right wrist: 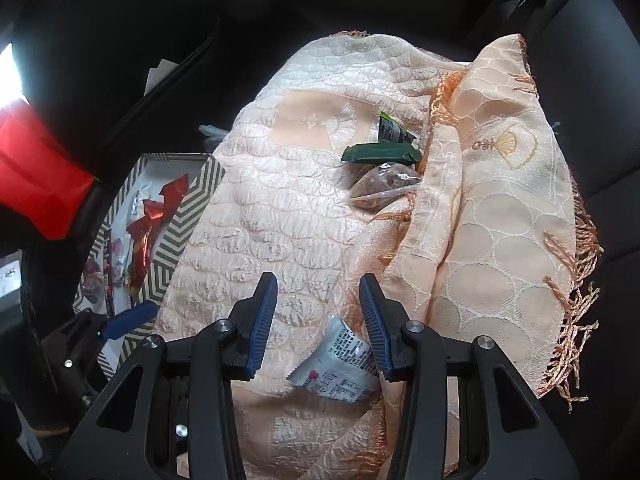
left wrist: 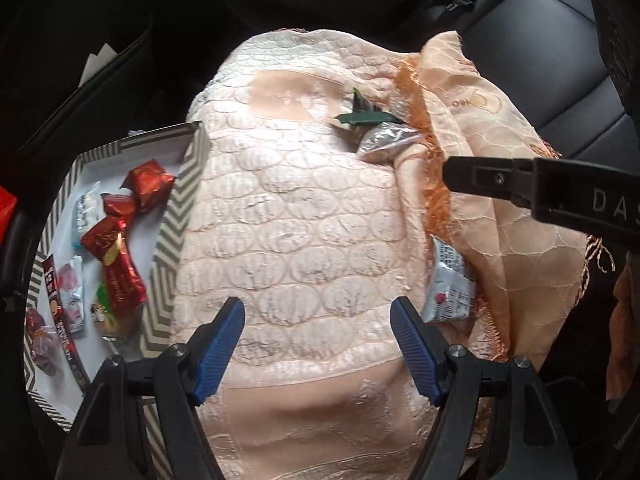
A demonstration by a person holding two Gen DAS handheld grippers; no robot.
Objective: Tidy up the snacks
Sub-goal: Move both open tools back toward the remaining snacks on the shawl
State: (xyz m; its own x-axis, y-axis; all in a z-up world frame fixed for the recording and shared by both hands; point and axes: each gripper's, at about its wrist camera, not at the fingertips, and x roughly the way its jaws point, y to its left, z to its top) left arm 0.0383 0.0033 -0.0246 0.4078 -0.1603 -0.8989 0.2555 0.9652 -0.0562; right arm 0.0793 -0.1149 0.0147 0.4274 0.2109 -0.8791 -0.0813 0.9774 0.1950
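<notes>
You are holding the left gripper over the peach cloth with its jaws released and nothing between them. Your right gripper is also hovering with its jaws spread, and the white snack packet is lying on the cloth just under them, close to the right finger, not gripped. Farther away on the cloth, a green bar and a clear bag of brown snack are lying beside each other near the fringe. At the left, the patterned box is holding red wrapped snacks and other small packets.
</notes>
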